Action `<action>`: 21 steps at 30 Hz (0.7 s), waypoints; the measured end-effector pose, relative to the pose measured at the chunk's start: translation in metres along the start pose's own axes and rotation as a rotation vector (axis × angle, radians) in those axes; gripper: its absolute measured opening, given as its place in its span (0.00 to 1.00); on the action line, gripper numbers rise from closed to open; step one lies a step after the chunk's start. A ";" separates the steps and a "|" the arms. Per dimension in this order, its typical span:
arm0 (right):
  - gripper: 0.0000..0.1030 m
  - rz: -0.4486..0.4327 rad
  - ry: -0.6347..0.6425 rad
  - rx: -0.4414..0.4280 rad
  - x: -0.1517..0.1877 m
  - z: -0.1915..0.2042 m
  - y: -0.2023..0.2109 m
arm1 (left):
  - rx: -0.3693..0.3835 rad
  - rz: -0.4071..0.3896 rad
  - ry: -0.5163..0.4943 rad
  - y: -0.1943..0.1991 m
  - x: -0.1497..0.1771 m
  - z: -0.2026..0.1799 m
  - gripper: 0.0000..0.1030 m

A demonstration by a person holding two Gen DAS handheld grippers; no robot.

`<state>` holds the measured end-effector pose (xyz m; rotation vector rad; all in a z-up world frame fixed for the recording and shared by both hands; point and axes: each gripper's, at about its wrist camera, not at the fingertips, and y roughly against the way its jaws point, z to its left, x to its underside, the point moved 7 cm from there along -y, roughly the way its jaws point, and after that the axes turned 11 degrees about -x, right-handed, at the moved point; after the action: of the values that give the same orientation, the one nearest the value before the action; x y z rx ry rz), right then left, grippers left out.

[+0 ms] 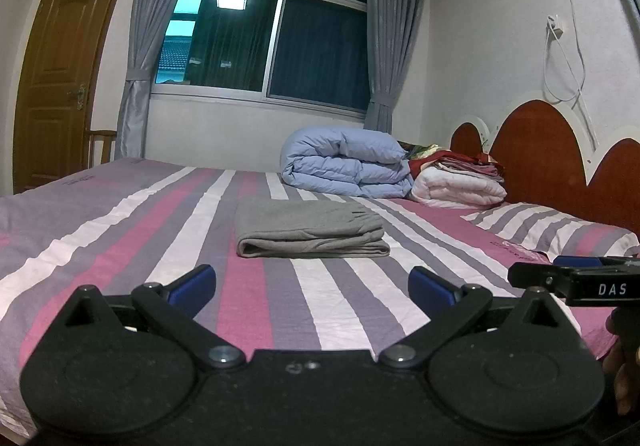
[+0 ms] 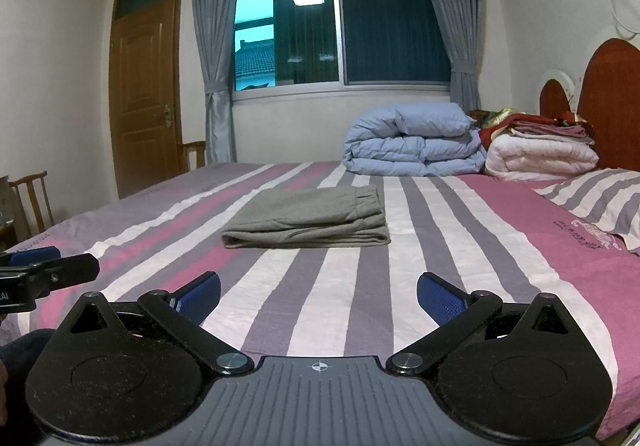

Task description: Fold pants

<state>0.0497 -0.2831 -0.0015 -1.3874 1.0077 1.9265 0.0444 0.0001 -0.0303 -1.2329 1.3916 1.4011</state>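
Grey pants (image 1: 310, 229) lie folded into a flat rectangle on the striped bed (image 1: 120, 230), also seen in the right wrist view (image 2: 308, 220). My left gripper (image 1: 312, 286) is open and empty, held back from the pants above the bed's near side. My right gripper (image 2: 319, 296) is open and empty, also short of the pants. Each gripper shows at the edge of the other's view: the right gripper (image 1: 576, 278), the left gripper (image 2: 44, 270).
A folded blue duvet (image 1: 346, 162) and a white and red pile of bedding (image 1: 460, 178) lie by the red headboard (image 1: 536, 150). A striped pillow (image 1: 548, 226) lies at the right. A wooden door (image 1: 60, 78), chairs (image 2: 32, 198) and a window (image 1: 264, 26) stand beyond.
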 end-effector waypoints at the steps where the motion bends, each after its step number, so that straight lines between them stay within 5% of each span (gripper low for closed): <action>1: 1.00 0.000 0.000 0.000 0.000 0.000 0.000 | 0.002 0.000 0.001 0.000 0.000 0.000 0.94; 21: 1.00 0.000 0.000 0.001 0.000 0.001 0.000 | 0.000 0.001 0.000 0.000 0.000 0.000 0.94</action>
<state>0.0492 -0.2828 -0.0013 -1.3870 1.0083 1.9259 0.0447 -0.0002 -0.0304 -1.2324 1.3921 1.4024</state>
